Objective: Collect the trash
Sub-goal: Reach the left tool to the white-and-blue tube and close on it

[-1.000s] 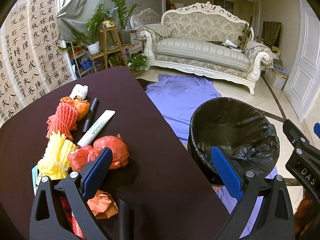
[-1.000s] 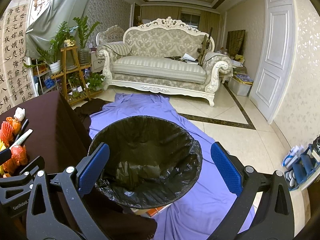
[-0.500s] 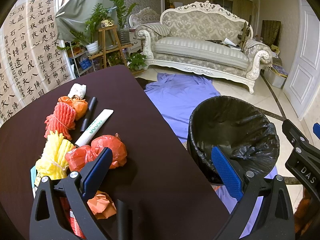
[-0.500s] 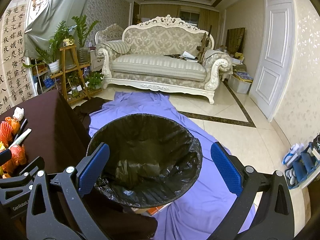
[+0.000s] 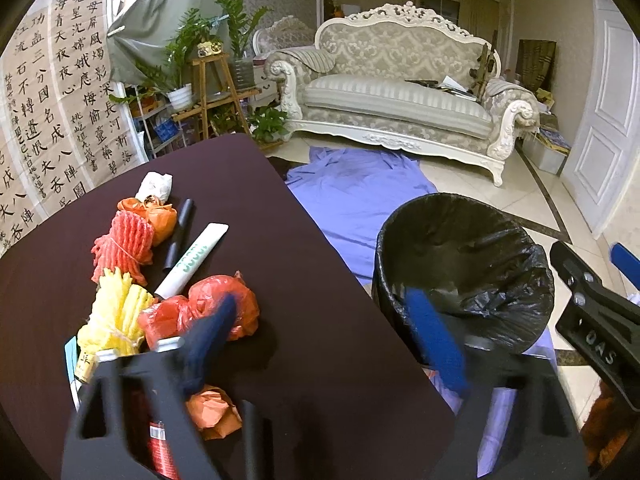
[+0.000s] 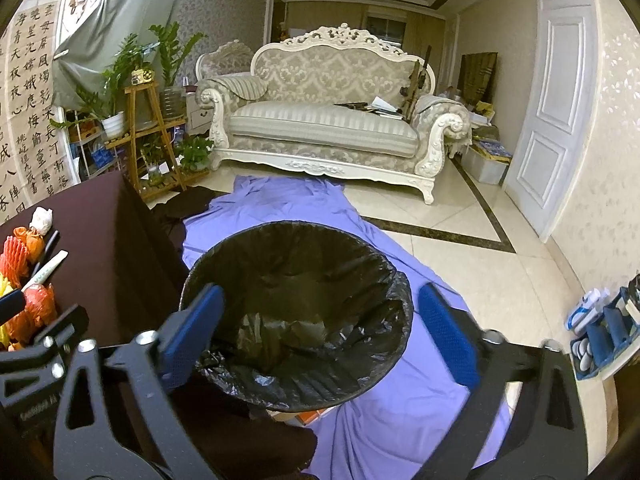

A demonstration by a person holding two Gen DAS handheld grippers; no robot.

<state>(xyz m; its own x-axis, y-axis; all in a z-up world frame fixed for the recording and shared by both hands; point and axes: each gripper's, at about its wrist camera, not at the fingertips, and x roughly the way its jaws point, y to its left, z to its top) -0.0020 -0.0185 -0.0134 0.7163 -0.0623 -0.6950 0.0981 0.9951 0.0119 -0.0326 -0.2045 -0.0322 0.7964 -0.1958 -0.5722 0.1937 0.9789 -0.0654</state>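
Note:
Trash lies in a heap on the dark table (image 5: 280, 360): a red plastic bag (image 5: 236, 300), yellow foam net (image 5: 116, 314), red foam net (image 5: 122, 244), white tube (image 5: 192, 258), black tube (image 5: 180, 232), white paper wad (image 5: 154, 186) and orange paper wad (image 5: 212, 412). My left gripper (image 5: 324, 320) hangs over the table's near edge. Its jaws are closing with nothing between them, and the left finger stands just in front of the red bag. A black-lined bin (image 6: 296, 312) stands on the floor beside the table. My right gripper (image 6: 322, 312) hovers above the bin, jaws closing on nothing.
A purple cloth (image 6: 288, 208) covers the floor under and behind the bin. Beyond it stand a white sofa (image 6: 320, 128) and a wooden plant stand (image 6: 152, 132). A white door (image 6: 556, 92) is on the right, and a blue shoe rack (image 6: 600, 332) sits at the right edge.
Both grippers' jaws have drawn closer together and look blurred. Neither hand has shifted, and the trash and bin lie as before.

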